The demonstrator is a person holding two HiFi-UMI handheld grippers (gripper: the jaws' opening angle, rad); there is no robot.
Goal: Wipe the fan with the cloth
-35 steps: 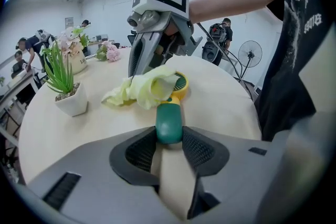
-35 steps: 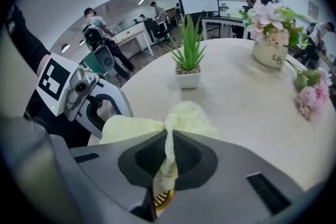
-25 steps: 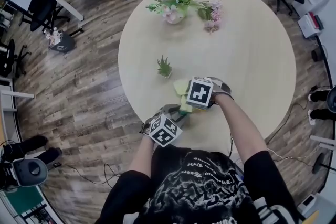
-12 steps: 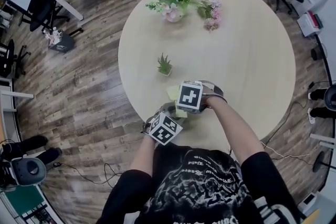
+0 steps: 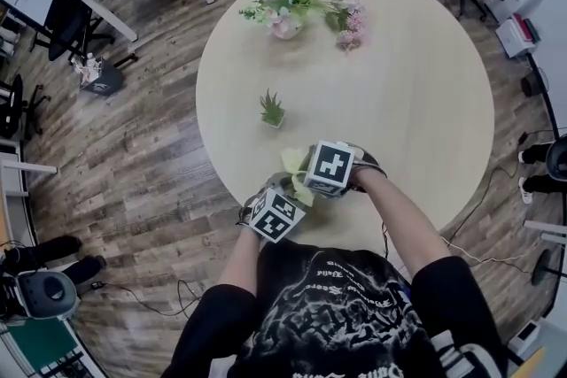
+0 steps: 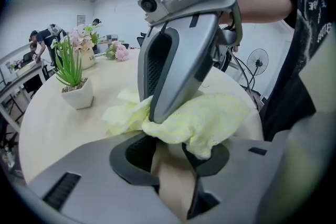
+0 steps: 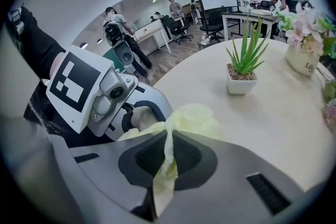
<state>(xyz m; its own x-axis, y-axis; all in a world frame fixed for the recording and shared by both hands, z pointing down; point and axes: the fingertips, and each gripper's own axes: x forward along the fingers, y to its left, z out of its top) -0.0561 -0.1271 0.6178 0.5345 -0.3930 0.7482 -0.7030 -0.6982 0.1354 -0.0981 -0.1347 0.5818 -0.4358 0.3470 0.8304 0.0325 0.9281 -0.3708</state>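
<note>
My left gripper [image 6: 176, 150] is shut on a beige part of the small fan [image 6: 172, 186], held just above the table's near edge. Most of the fan is hidden under the yellow cloth [image 6: 202, 120]. My right gripper [image 7: 168, 136] is shut on that cloth [image 7: 191, 115], a strip of which runs down between its jaws, and it presses the cloth onto the fan from above. In the head view the left gripper [image 5: 282, 190] and the right gripper [image 5: 310, 180] meet at the cloth [image 5: 295, 162]. The fan's beige body [image 7: 140, 115] shows between the left gripper's fingers.
A small potted succulent [image 5: 271, 109] stands on the round table [image 5: 416, 84] just beyond the grippers. A vase of pink flowers [image 5: 288, 9] stands at the far side. Office chairs, desks and people are around the room.
The right gripper has slid with the cloth over the fan, first to the left, then back toward the near edge. The left gripper has kept still.
</note>
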